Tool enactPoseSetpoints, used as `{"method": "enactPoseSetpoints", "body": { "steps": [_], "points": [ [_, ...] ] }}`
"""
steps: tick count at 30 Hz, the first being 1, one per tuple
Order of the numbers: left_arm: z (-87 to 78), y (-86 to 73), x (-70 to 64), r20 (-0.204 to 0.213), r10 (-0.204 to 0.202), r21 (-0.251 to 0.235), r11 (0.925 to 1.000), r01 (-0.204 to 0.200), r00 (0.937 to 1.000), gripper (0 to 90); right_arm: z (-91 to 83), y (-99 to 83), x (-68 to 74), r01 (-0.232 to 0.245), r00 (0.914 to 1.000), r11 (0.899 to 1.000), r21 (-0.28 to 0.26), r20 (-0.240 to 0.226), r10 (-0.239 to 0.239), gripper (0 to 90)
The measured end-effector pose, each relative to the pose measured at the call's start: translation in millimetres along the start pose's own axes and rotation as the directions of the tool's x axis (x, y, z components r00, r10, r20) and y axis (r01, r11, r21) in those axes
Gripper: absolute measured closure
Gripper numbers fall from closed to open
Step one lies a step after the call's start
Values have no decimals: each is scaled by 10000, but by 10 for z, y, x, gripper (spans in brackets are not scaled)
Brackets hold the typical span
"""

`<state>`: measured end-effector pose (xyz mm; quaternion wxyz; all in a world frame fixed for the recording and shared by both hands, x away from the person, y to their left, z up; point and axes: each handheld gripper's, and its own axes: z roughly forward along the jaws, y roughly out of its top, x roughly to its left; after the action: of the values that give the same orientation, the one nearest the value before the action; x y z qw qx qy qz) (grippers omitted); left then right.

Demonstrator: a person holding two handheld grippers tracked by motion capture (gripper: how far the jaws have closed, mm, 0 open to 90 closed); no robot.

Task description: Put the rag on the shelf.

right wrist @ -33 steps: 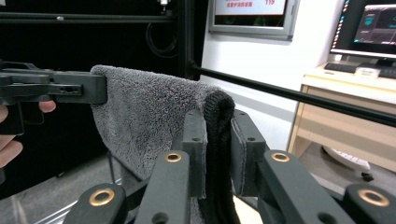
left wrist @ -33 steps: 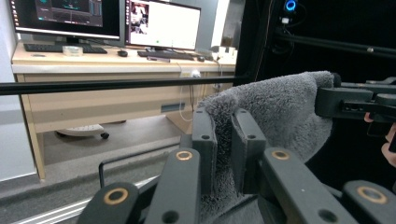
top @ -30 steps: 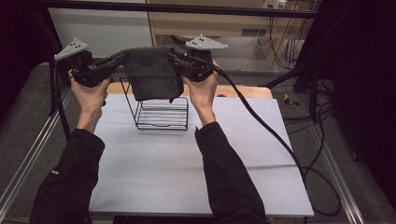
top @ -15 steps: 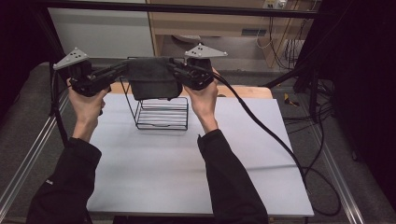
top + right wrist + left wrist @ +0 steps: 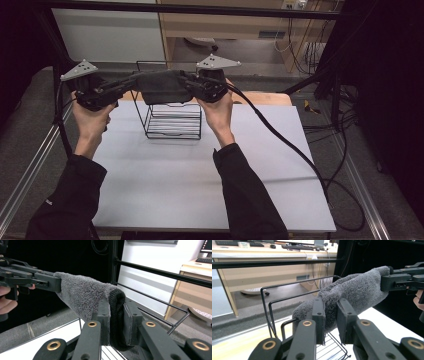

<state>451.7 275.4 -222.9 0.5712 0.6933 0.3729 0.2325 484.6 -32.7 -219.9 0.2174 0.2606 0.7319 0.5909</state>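
Both the left gripper (image 5: 131, 85) and the right gripper (image 5: 186, 82), each clamped on an end of the folded grey terry towel (image 5: 159, 87), are lifting it higher above the black wire rack (image 5: 172, 117), suggesting they are readying to drape it over the top bar

The towel (image 5: 354, 292) is grey terry cloth, fuzzy and matt, with a knitted dark hem (image 5: 116, 315). The rack (image 5: 172, 117) is thin black-coated wire. The gripper jaws look like matt black plastic with brass-coloured rivets; the table (image 5: 200, 175) is smooth and matt white
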Motion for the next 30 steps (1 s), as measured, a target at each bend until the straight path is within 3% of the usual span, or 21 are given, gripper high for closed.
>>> {"method": "enactPoseSetpoints", "body": {
  "steps": [3, 7, 13, 17, 23, 25, 27, 30],
  "points": [
    [-64, 73, -26, -126, 37, 44, 10000, -37, 9999, 713, -5, -18, -1, 34, 10000, 10000, 23, 2, -34, 782],
    [-146, 216, -38, -179, -107, -121, 9999, 105, 9998, 708, -7, -45, -3, 37, 10000, 10000, -8, -36, -37, 780],
    [-49, 346, -57, -300, -287, 452, 9985, 301, 9991, 810, -7, -80, 24, 267, 9996, 9996, 46, -108, -266, 768],
    [44, 294, -68, -142, -412, 1044, 9936, 424, 9991, 871, -12, -90, 19, 284, 9994, 9996, 75, -207, -282, 753],
    [74, 159, -89, 159, -520, 1405, 9889, 492, 9985, 892, -24, -98, 27, 331, 9988, 9991, 259, -373, -321, 669],
    [72, 124, -93, 145, -454, 1504, 9877, 427, 9989, 893, -46, -90, 37, 329, 9982, 9989, 334, -505, -311, 566],
    [67, 90, -94, 208, -430, 1561, 9870, 392, 9989, 893, -59, -85, 40, 332, 9981, 9989, 338, -526, -314, 544],
    [62, 33, -100, 264, -386, 1619, 9862, 338, 9989, 895, -101, -59, 36, 290, 9972, 9988, 385, -695, -263, 441]
  ]
}}
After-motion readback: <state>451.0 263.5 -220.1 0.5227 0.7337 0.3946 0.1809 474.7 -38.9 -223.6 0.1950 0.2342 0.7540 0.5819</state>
